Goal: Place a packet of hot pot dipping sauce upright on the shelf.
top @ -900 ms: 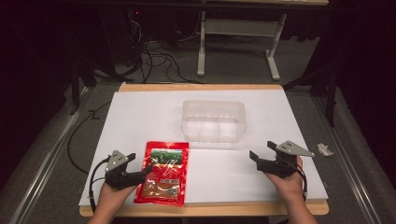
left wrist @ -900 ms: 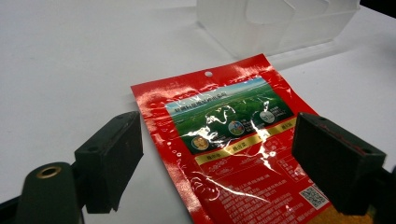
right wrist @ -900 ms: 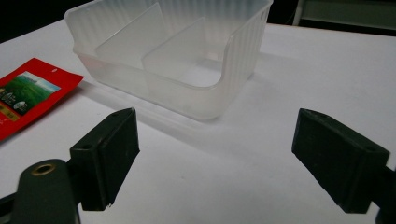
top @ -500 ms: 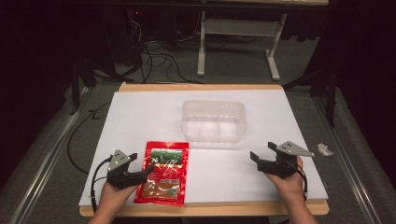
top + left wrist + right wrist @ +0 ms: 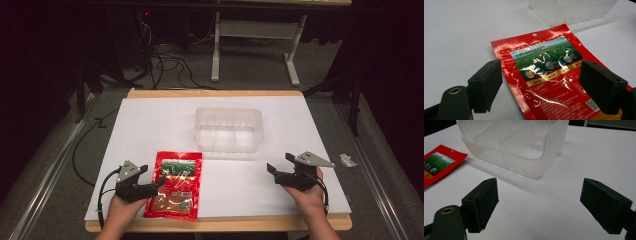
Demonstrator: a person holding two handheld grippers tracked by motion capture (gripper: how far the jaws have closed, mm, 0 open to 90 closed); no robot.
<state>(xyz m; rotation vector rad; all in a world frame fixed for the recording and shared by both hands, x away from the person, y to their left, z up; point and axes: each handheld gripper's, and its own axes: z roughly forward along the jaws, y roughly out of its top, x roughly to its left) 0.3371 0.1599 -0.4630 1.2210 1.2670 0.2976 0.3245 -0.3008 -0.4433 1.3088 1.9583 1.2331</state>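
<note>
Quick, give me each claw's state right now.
Left claw: open, over the red packet, not gripping it.
Right claw: open, holding nothing, facing the clear bin.

Counter layout: pouch near-left, divided bin centre-back, one hand-held gripper at each near corner.

Sachet lies flat on the counter toward its near edge, left of centre. Divided container stands behind it and a little right, apart from the sachet's far end. Left hand-held gripper sits just beside the sachet's left edge, jaws spread across it. Right hand-held gripper rests well to the right near the counter's edge, in front and right of the container. Small scrap lies off the counter's right side.
</note>
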